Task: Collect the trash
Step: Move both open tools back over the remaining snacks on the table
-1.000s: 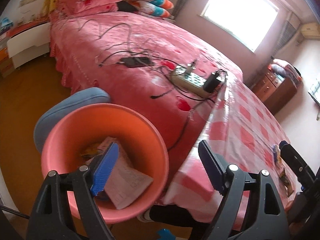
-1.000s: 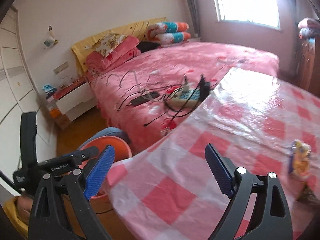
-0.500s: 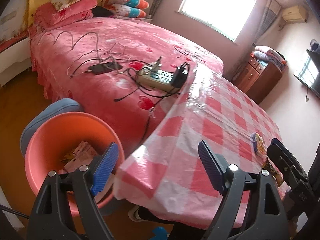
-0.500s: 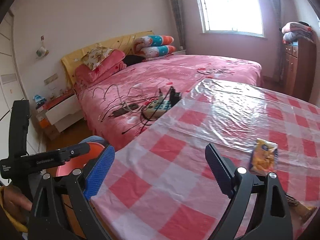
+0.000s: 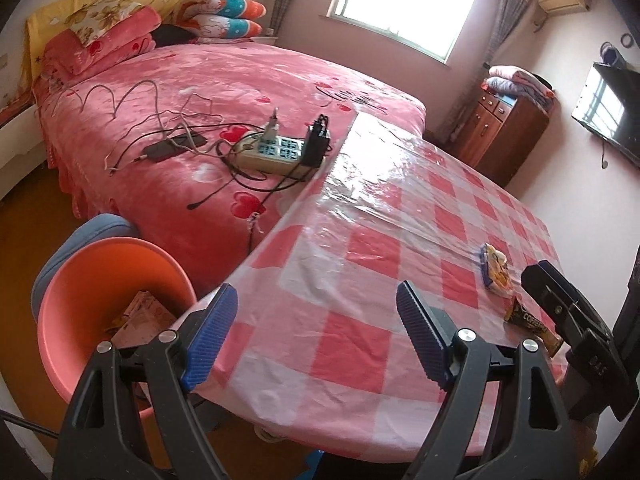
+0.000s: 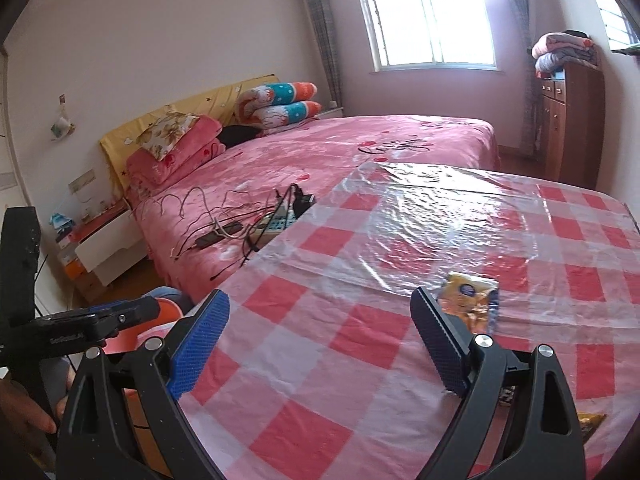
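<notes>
Yellow snack wrapper (image 6: pixel 472 300) lies flat on the checked plastic cloth of the bench (image 6: pixel 320 320), just ahead of the right tool (image 6: pixel 320 340) and to its right, partly hidden behind that tool's right-hand pad; its long axis looks to run roughly away from the camera. A darker coffee sachet (image 5: pixel 532 324) lies just beside it, nearer the bench edge. Both tools are released, jaws standing wide with nothing between them. From the left tool (image 5: pixel 316 336) the wrapper (image 5: pixel 496 270) sits well off to the right, beyond the right tool's arm, so the right hand is clearly the nearer one and likely takes the pick. An orange bin (image 5: pixel 60 320) with paper already inside stands on the floor by the bench's left corner, under the left tool.
</notes>
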`<action>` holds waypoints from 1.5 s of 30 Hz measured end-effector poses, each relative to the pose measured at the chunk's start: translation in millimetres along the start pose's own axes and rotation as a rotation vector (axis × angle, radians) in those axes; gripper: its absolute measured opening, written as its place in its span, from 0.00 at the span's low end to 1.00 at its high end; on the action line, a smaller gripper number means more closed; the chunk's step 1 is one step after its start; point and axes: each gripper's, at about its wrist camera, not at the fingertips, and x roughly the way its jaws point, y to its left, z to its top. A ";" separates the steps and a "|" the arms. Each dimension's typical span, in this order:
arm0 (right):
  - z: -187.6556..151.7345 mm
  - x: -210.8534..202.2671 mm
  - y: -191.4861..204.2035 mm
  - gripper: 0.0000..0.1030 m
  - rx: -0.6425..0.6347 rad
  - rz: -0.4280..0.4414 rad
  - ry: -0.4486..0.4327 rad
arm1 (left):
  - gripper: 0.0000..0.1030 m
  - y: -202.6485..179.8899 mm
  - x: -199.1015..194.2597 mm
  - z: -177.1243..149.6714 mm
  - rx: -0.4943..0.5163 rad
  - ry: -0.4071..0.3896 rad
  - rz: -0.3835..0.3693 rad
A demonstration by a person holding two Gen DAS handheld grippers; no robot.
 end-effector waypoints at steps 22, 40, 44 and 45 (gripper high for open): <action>-3.2 -14.0 -78.9 0.88 0.116 -0.100 0.003 | 0.80 -75.2 17.4 -16.1 0.123 0.069 -0.051; -3.9 -30.4 -117.2 0.88 0.162 -0.155 -0.015 | 0.80 -126.5 30.5 -28.6 0.223 0.115 -0.081; -5.1 -31.3 -121.6 0.88 0.161 -0.161 -0.008 | 0.80 -135.1 32.9 -30.7 0.241 0.125 -0.085; -5.5 -31.3 -123.0 0.88 0.161 -0.161 -0.005 | 0.80 -137.8 33.8 -31.6 0.246 0.129 -0.087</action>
